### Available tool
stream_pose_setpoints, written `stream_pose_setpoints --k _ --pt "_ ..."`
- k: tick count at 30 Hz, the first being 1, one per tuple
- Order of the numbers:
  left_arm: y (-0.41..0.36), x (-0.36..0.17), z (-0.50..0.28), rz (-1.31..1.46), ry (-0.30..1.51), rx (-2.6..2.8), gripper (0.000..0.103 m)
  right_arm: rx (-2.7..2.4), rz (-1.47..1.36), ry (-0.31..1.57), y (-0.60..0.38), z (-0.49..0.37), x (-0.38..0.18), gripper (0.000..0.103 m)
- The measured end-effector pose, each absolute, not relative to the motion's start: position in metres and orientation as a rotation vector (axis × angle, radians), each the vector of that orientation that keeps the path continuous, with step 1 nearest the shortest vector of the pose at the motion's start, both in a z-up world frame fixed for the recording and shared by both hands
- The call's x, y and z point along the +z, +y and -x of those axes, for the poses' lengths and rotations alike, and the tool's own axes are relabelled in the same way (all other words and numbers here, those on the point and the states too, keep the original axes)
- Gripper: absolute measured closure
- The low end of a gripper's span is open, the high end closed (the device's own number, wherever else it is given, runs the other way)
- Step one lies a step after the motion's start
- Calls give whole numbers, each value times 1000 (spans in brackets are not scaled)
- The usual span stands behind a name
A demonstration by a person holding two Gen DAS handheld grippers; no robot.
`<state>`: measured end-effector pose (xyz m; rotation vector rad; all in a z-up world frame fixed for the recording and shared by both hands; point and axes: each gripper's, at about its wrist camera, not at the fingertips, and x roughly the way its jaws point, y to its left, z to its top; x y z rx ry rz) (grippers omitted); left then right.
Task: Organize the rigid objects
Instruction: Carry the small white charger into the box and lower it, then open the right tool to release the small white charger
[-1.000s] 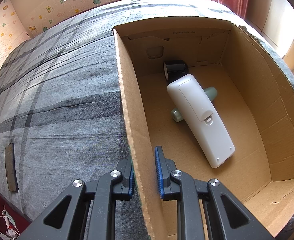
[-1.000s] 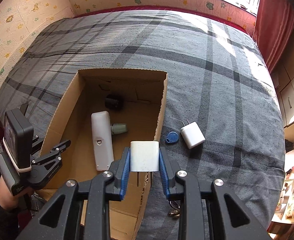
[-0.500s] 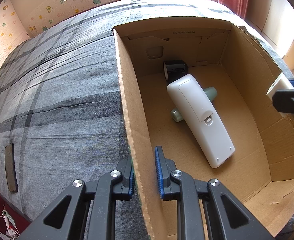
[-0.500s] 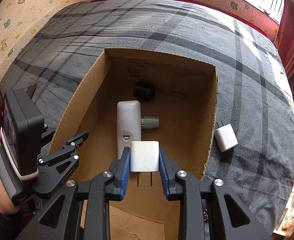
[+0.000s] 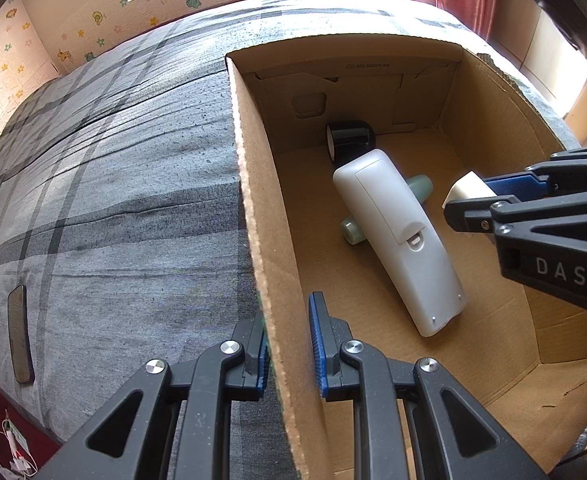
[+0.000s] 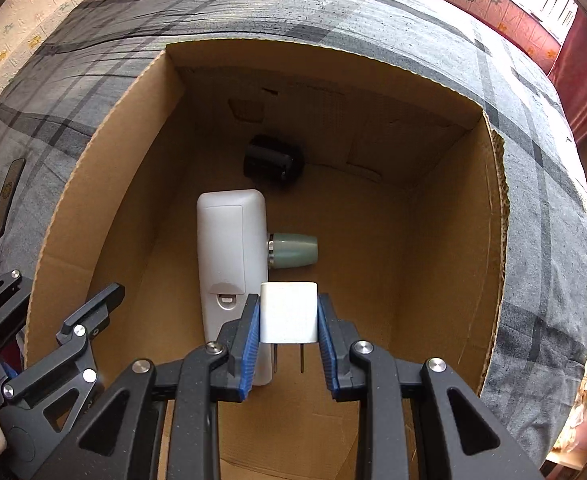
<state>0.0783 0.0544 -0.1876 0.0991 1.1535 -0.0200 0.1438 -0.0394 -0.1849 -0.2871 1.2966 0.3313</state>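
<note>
The cardboard box [image 6: 445,240] sits open-topped on a bed with a grey plaid blanket [image 5: 113,200]. The left tool [image 5: 287,344] is clamped on the box's left wall, one pad outside and one inside. Inside the box, a white remote [image 6: 229,256] lies lengthwise toward the left wall, across a small green bottle [image 6: 293,250]; a black cylinder [image 6: 273,162] lies near the far wall. The right half of the box floor is bare cardboard, giving open room. The right tool [image 6: 289,320] is closed on a white charger plug [image 6: 289,312], held above the box floor just right of the remote's near end. The plug is a plain white cube, its two metal prongs pointing toward the camera.
</note>
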Motion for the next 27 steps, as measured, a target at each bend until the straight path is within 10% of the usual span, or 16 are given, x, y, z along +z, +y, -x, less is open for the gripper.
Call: stream_pose_setpoints --k 27 --pt "54 -187 -78 -101 1154 -18 84 295 289 1327 -40 -164 -198 64"
